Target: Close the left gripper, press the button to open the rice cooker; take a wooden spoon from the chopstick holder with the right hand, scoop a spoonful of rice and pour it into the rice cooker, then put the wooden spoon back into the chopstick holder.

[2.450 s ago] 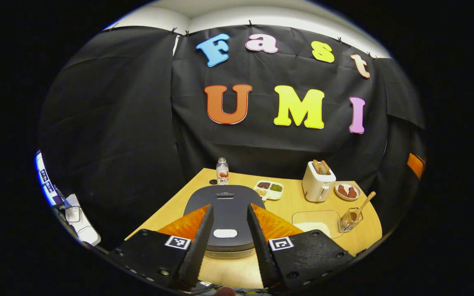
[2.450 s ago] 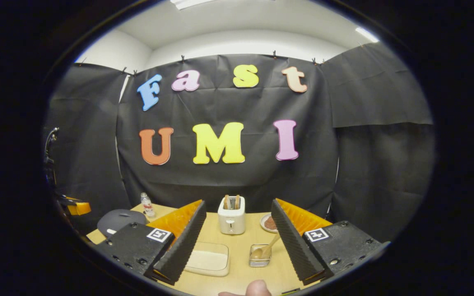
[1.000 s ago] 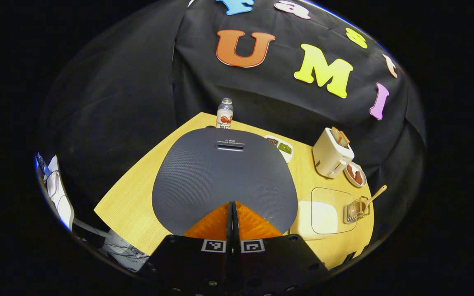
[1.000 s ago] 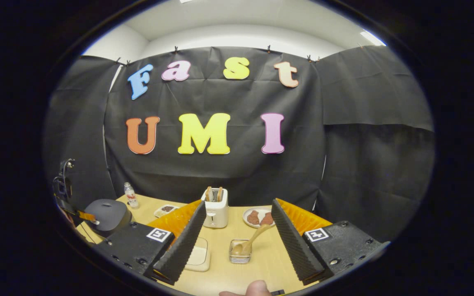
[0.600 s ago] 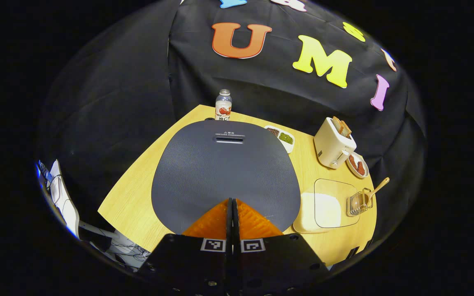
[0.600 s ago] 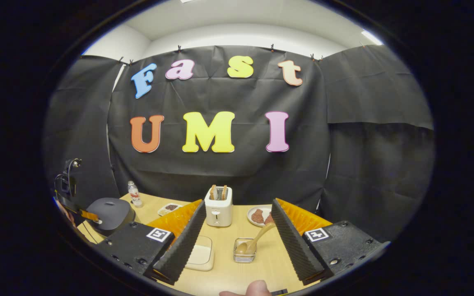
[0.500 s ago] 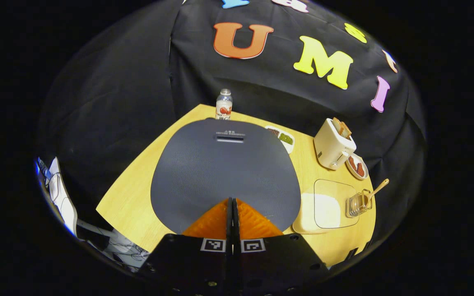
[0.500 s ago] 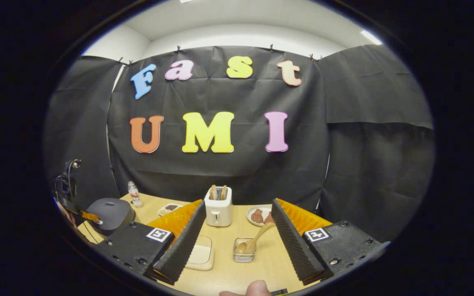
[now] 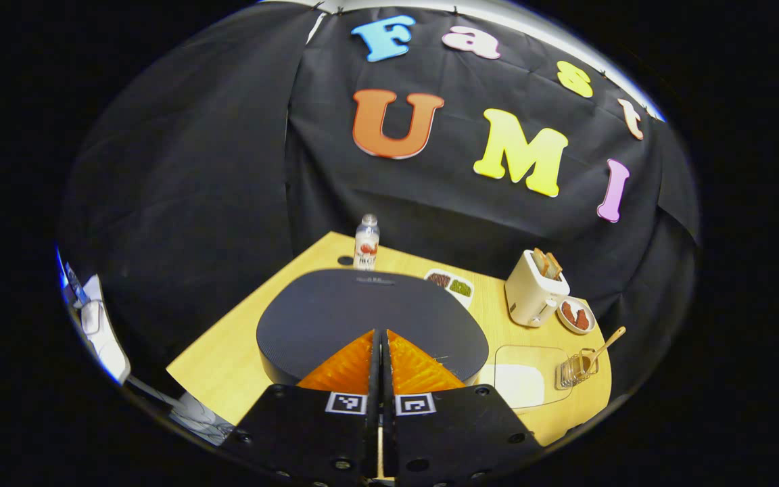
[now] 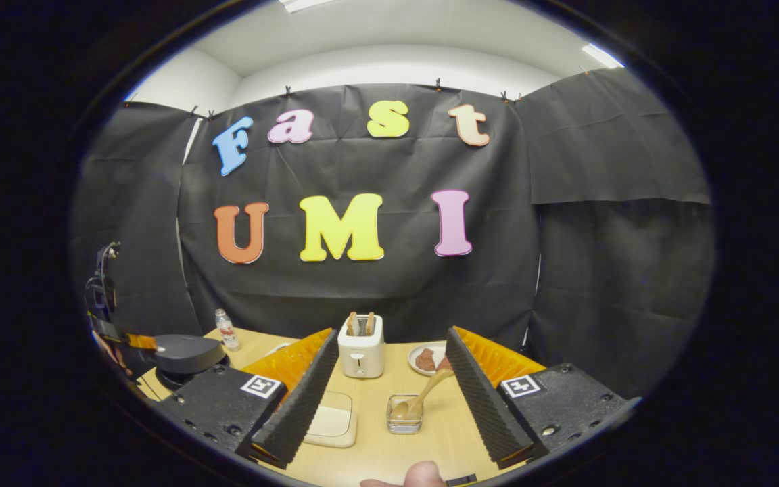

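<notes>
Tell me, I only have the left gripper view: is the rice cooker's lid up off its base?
Observer: In the right gripper view, the lid of the rice cooker sits raised above the dark base, so it looks partly open.
Operator: Is the right gripper open?
Observer: Yes. The right gripper is open, with its fingers wide apart and nothing between them.
Operator: What is it facing?
Observer: The wooden spoon leans in the chopstick holder, farther off and lined up between that gripper's fingers.
</notes>
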The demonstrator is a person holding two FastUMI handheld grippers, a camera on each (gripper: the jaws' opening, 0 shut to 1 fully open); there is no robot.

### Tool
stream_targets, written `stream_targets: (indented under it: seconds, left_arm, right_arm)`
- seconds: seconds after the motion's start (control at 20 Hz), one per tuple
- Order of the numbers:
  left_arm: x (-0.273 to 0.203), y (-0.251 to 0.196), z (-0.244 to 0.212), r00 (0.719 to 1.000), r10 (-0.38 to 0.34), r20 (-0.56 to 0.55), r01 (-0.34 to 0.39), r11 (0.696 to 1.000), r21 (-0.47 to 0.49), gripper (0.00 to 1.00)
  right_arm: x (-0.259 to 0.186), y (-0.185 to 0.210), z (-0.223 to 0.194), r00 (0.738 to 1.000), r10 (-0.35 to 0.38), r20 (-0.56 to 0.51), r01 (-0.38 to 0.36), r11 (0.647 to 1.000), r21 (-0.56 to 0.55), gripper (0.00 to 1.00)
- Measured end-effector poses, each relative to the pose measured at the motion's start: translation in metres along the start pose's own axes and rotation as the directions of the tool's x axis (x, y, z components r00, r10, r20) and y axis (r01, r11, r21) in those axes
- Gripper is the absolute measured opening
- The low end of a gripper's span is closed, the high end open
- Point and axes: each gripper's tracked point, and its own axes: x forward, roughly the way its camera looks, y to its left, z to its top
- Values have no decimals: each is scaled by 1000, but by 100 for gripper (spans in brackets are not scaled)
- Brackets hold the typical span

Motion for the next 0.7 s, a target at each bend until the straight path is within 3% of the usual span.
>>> stream_targets:
  seconds: [0.05,0.25,0.3,0.35,0.4,0.45,0.65,0.7]
  left_arm:
    - [-4,-3,14,999,1,38,-2,1000,26,8]
    - [-19,-19,83,974,-16,227,-17,989,144,58]
    - [-25,-27,95,966,-30,258,-11,988,155,76]
    - [-30,-35,105,957,-43,285,-1,988,154,76]
    - [-38,-41,113,949,-55,309,9,989,147,66]
    - [-45,-46,118,942,-69,329,25,990,138,79]
    - [-70,-48,130,914,-68,399,24,993,113,97]
    - [-77,-50,128,912,-67,404,26,994,108,97]
  right_arm:
    - [-1,-1,2,1000,0,6,0,1000,1,100]
    - [-2,-7,7,1000,-5,17,5,1000,11,100]
    - [-2,-8,7,1000,-6,16,6,1000,12,100]
    - [-3,-10,9,1000,-9,19,9,1000,13,100]
    - [-3,-12,11,1000,-12,23,12,1000,14,100]
    - [-3,-14,13,1000,-17,26,17,1000,14,100]
    - [-3,-25,13,999,-39,29,39,999,21,100]
    - [-2,-26,11,999,-43,26,42,999,22,100]
